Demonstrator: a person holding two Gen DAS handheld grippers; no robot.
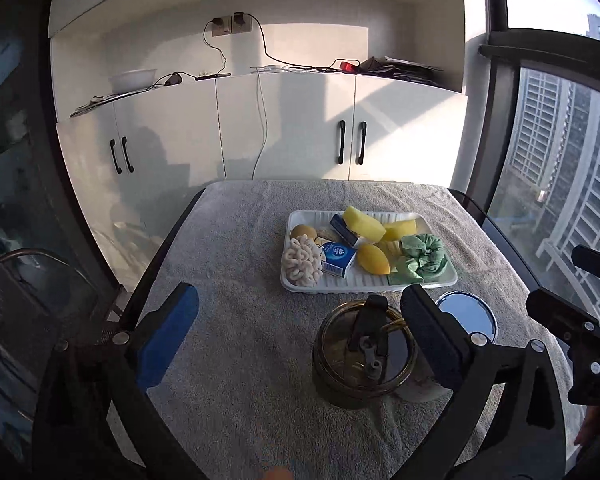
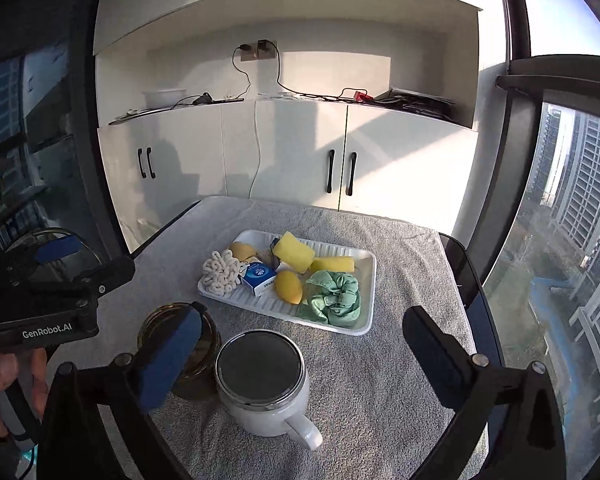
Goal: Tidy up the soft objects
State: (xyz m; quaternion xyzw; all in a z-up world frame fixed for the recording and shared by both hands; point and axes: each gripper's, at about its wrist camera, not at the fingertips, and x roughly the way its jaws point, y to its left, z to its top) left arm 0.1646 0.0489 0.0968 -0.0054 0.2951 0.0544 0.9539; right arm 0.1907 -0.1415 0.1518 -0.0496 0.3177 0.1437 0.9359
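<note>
1. "GenRobot.AI" is showing in white on the left hand-held gripper, seen from the right one.
2. Both it and the right hand-held gripper are standing wide, gripping nothing.
3. Ahead of both, a ribbed white foam tray is holding yellow sponges, a crumpled green cloth and a blue-and-white carton.
4. Nearer, a glass jar and a white mug are sitting on the towelled tabletop.

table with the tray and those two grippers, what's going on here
A person holds a gripper in each hand over a towel-covered table. The left gripper and right gripper are both open and empty. The soft items, such as a green scrunchie and yellow sponges, lie on the white tray. A glass jar and white mug stand nearer.
</note>
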